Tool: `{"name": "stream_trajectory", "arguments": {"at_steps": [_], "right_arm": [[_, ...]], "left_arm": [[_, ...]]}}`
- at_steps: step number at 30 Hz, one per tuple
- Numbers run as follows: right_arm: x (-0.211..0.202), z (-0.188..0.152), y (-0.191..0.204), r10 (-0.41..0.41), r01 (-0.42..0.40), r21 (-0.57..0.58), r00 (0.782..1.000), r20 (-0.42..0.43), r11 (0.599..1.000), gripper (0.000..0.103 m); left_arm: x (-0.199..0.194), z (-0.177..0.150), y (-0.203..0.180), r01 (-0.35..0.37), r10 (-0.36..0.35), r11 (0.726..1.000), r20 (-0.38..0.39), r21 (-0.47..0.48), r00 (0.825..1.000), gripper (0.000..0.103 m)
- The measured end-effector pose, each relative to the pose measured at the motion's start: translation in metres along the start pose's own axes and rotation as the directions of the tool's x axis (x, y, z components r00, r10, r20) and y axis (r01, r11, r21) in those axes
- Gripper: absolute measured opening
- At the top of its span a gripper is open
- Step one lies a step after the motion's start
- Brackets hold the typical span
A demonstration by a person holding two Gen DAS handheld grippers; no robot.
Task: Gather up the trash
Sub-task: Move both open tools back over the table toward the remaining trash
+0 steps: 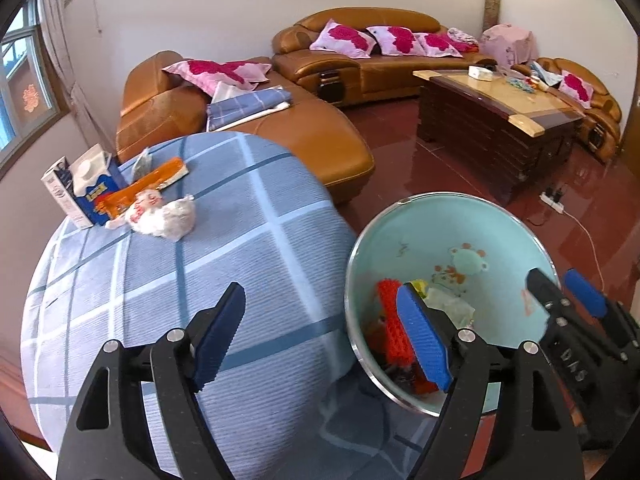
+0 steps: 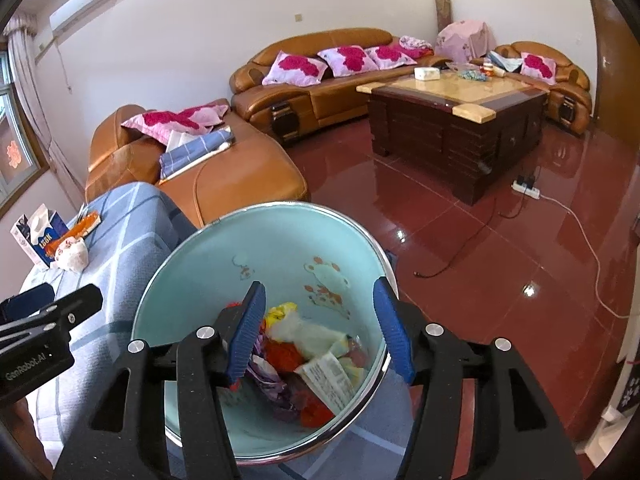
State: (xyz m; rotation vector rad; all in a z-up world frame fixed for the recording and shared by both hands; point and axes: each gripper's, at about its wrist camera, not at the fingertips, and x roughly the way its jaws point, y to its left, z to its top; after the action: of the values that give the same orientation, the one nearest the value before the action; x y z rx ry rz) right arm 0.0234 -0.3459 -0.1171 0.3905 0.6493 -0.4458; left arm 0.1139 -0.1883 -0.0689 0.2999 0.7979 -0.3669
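Blue-padded right tongs (image 2: 326, 330) gape empty over the trash-filled bin (image 2: 192, 248).

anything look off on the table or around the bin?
Nothing spilled. Leftover trash sits clustered at the far-left edge of the checked tablecloth: cartons, an orange wrapper, a crumpled bag. The bin already holds wrappers.

A pale turquoise bin (image 2: 224, 264) with a chromed rim and faded cartoon prints on its inner wall stands open just beside the table (image 1: 240, 240), which is covered in blue checked cloth. The bin holds mixed trash (image 2: 304, 364): an orange-red mesh piece, yellow and white wrappers, a printed packet and purple scraps. On the table's far edge lie a crumpled white bag with a printed face (image 1: 162, 214), an orange wrapper (image 1: 148, 186) and two cartons standing upright (image 1: 80, 192), bunched together and touching.
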Motion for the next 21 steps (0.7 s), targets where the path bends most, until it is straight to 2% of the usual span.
{"name": "stream_trajectory", "arguments": {"at_steps": [9,13,20,21], "right_arm": [[-0.011,0.002,0.021,-0.015,0.016,-0.052,1.000,0.019,0.999,0.056],[-0.014,0.003,0.034,-0.011,0.012,-0.075,1.000,0.020,0.997,0.056],[-0.011,0.000,0.078,0.024,-0.024,-0.135,1.000,0.003,0.991,0.056],[-0.009,-0.001,0.086,0.032,-0.033,-0.144,0.999,-0.006,0.989,0.056]], "left_arm": [[-0.001,-0.010,0.037,-0.056,0.055,0.997,-0.018,-0.050,0.998,0.079],[-0.002,-0.014,0.054,-0.077,0.076,0.994,-0.025,-0.073,0.997,0.083],[0.004,-0.025,0.093,-0.097,0.091,0.987,-0.052,-0.124,0.994,0.085],[0.005,-0.027,0.101,-0.103,0.095,0.985,-0.060,-0.141,0.994,0.088]]}}
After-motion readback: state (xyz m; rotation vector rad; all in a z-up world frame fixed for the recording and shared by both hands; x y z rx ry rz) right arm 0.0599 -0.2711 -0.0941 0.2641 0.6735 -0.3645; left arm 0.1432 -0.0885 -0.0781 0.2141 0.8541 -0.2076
